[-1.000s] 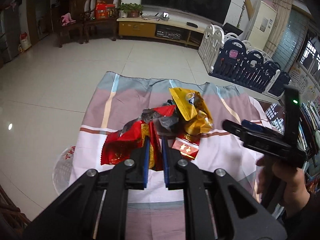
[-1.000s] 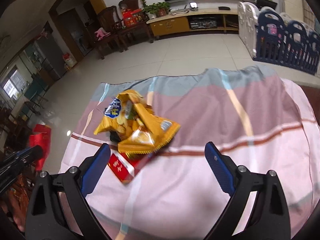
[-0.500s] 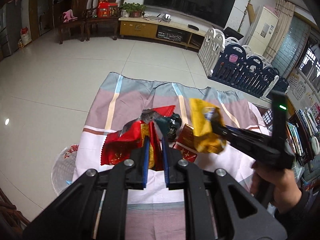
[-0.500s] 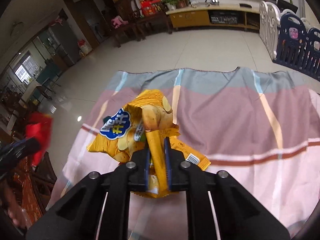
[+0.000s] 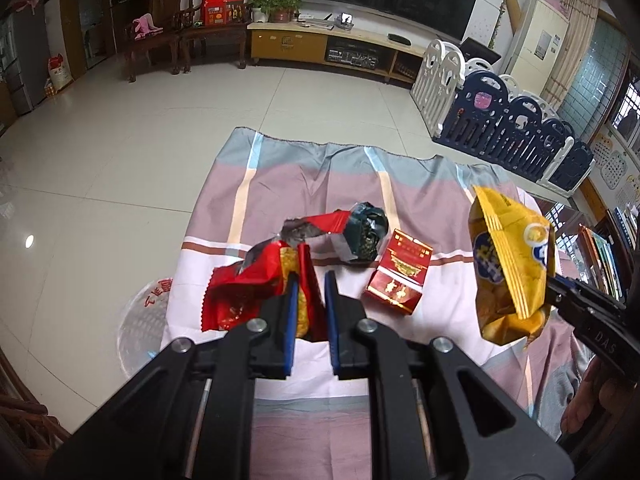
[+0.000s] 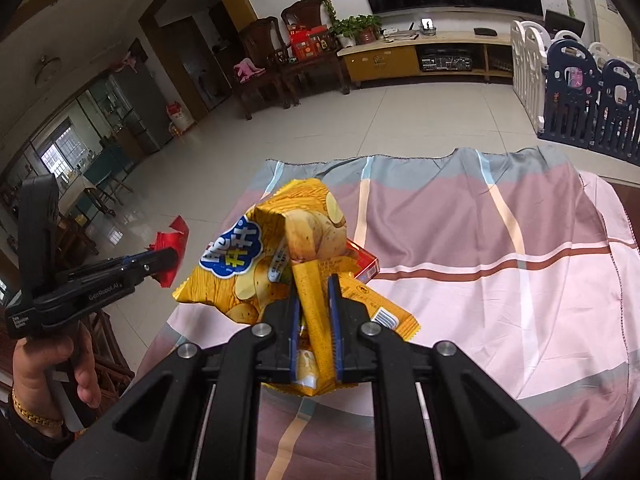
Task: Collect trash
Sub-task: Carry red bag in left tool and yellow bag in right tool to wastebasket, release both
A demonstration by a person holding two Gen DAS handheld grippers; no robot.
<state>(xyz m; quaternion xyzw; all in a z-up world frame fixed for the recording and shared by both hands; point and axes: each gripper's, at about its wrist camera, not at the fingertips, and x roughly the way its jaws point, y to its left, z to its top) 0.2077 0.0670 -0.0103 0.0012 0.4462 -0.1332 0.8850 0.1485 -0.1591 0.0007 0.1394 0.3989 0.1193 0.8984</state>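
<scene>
Both grippers are clamped on trash. Left gripper (image 5: 308, 280) has its blue-padded fingers (image 5: 291, 312) drawn narrow around a crumpled red wrapper (image 5: 244, 288), which sticks out to the left of the fingers above the near left part of the checked cloth (image 5: 312, 176). Right gripper (image 6: 314, 284) pinches a folded strip of the yellow chip bag (image 6: 276, 256) between its own pads, and the bag hangs up off the cloth (image 6: 500, 240), its printed blue logo facing the left side

From the left wrist view the same chip bag (image 5: 508, 264) shows at the right, lifted above the cloth's right side with the right gripper's black body behind it. On the cloth, just ahead of the left gripper, lies a dark green foil wrapper (image 5: 366, 236) with a red torn strip beside it, and a small red box (image 5: 400, 272) rests just to its right, apart from the chip bag

Past the cloth's left edge, on the tiled floor (image 5: 120, 140), sits a clear plastic bag (image 5: 144, 320) with red print
</scene>
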